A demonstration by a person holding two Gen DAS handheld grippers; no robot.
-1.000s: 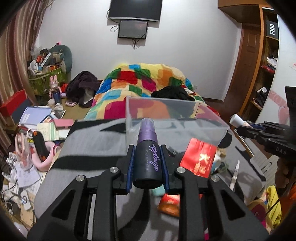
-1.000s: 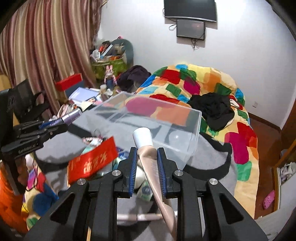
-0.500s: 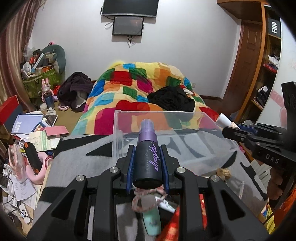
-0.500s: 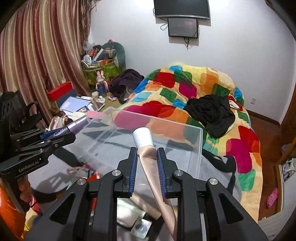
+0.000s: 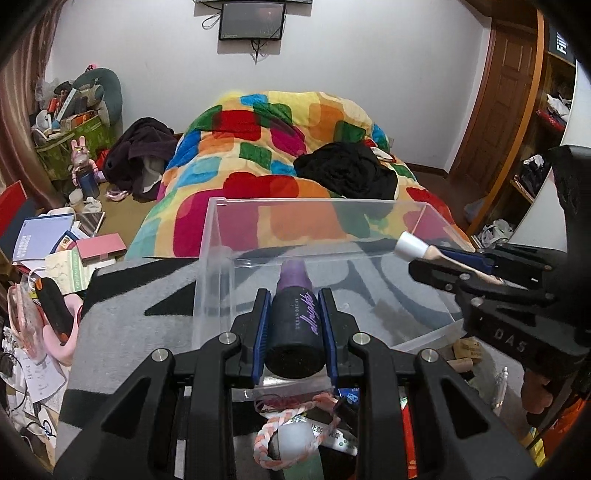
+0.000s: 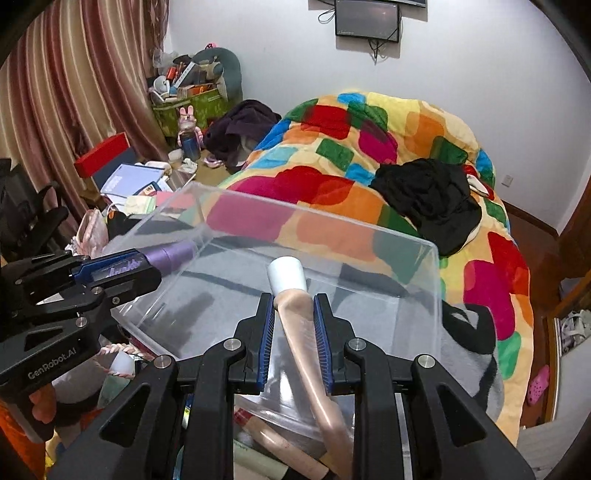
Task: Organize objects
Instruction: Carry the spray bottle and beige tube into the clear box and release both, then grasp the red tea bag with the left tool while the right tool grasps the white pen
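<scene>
Spray bottle point(image 5: 294, 325) and cream tube point(image 6: 295, 317), each clamped in tongs point(image 5: 294, 328) point(image 6: 293, 332), should clear the clear bin's point(image 5: 221, 236) near rim before lowering inside.

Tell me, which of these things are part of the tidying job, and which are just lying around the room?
Part of the job:
- clear plastic bin
- dark spray bottle in the left tongs
- beige tube in the right tongs

Just lying about:
- colourful quilt
- black clothes
- books and papers
- wall screen
</scene>
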